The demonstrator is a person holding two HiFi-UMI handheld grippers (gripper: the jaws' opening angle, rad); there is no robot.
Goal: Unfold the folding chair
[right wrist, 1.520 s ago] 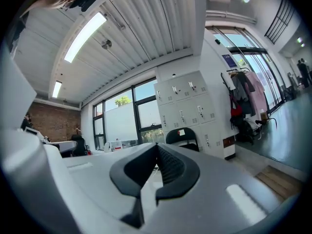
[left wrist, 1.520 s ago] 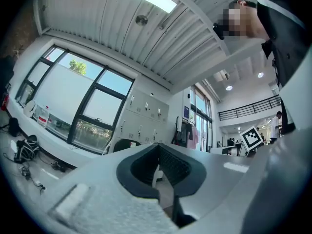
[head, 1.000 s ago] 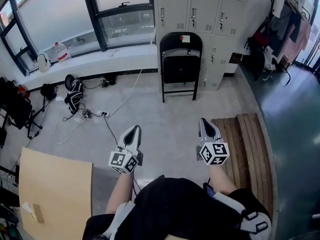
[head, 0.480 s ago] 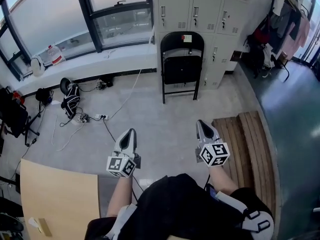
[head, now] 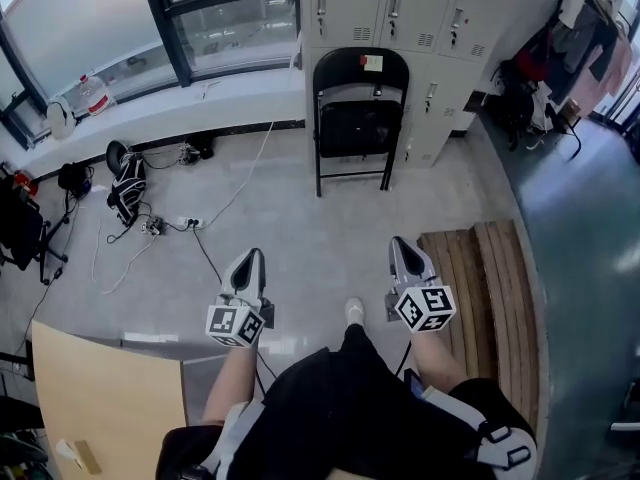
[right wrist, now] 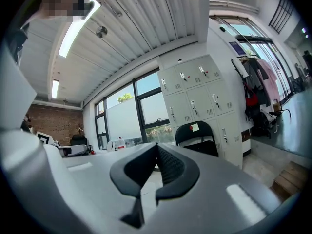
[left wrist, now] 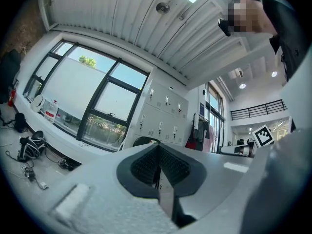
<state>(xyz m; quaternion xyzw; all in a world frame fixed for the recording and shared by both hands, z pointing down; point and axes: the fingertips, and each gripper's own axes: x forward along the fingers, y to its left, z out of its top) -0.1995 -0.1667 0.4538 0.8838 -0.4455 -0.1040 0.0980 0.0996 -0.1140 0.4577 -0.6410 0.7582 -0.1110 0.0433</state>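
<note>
Chair for unfolding stands shut flat and upright against the grey metal lockers, well apart from me across bare pale floor. I'd guess it was parked there to be out of the way. It has a black tubular frame and a rounded back with a small label, and its dark seat is tipped up. My left gripper and right gripper are both closed on nothing, their ribbed dark pads pressed together. Both are level and aimed at it, as for an approach. Slatted wooden boards lie to my right, and cables trail to the left.
</note>
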